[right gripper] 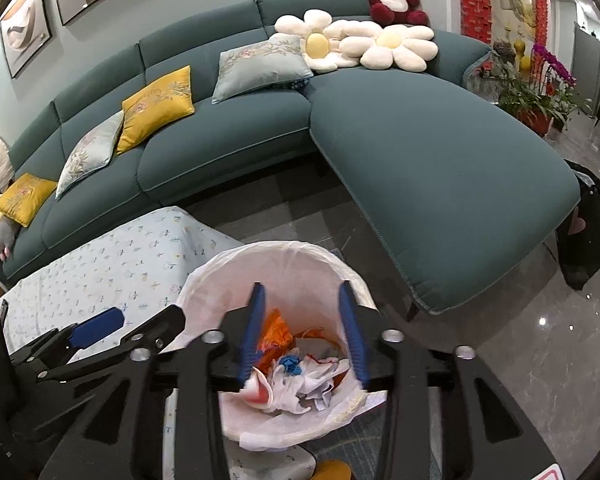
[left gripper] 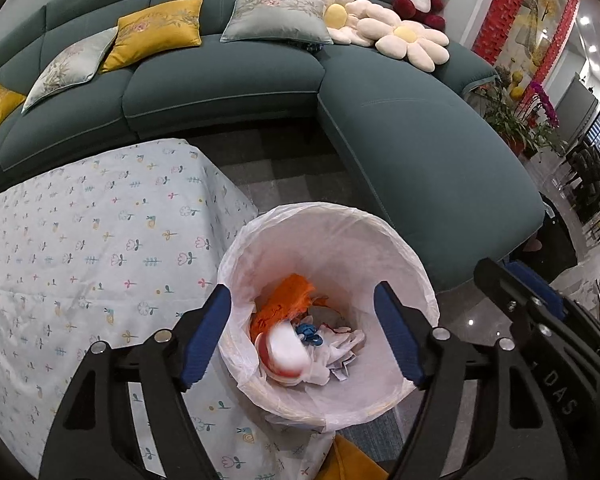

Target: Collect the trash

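Two wrist fisheyes, both angled steeply down over the lined trash bin (left gripper: 328, 264), close above it.
Left wrist view sits left of the right one, whose gripper (left gripper: 516, 292) shows at its right edge. Both share bin, floral-cloth table (right gripper: 112, 268), teal sofa (right gripper: 420, 152) behind.

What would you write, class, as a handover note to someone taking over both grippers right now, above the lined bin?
Left gripper: open, nothing between its fingers, poised above the bin.
Right gripper: open, also empty, over the same bin, beside the left one.
Trash: an orange wrapper, a red and white piece, a blue scrap and crumpled white paper lie inside the white liner.
Done: those pieces are in the bin.
Left: no loose trash shows on the flowered tablecloth or the sofa; check outside these views.
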The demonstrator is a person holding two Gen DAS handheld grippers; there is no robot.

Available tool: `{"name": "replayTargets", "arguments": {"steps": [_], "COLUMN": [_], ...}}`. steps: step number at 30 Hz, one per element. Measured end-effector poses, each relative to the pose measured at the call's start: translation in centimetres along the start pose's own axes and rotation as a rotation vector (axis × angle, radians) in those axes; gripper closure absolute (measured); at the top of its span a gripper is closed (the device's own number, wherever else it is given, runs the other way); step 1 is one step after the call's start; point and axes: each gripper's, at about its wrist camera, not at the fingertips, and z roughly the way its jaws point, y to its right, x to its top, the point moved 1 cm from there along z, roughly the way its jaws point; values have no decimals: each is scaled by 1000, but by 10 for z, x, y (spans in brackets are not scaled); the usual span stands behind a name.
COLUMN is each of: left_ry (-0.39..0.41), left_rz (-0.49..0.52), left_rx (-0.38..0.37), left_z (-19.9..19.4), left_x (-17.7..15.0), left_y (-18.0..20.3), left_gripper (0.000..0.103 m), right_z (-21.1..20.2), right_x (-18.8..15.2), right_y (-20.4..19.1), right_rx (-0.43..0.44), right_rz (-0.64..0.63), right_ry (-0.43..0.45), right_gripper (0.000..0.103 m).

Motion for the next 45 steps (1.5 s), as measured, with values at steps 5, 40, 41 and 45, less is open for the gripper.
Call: {"name": "replayTargets", "arguments": {"steps": [5, 40, 41, 45], "left_ry": [-3, -2, -1, -4], "left_rz": [5, -69, -67, -60], "left_rx": [10, 152, 160, 181], "left_z": [1, -27, -26, -24], "left_x": [-3, -47, -48, -54], "left_y": [-3, -66, -67, -71], "left_gripper": [28, 14, 14, 14], "right_z": [0, -12, -11, -7], "right_x": [-1, -41, -42, -50], "right_y": [5, -38, -39, -42], "right_rx": [-10, -12, -9, -30], "right_rz": [5, -114, -112, -126], "right_ry": [1, -70, -74, -80], "right_gripper": [52, 6, 6, 6]}}
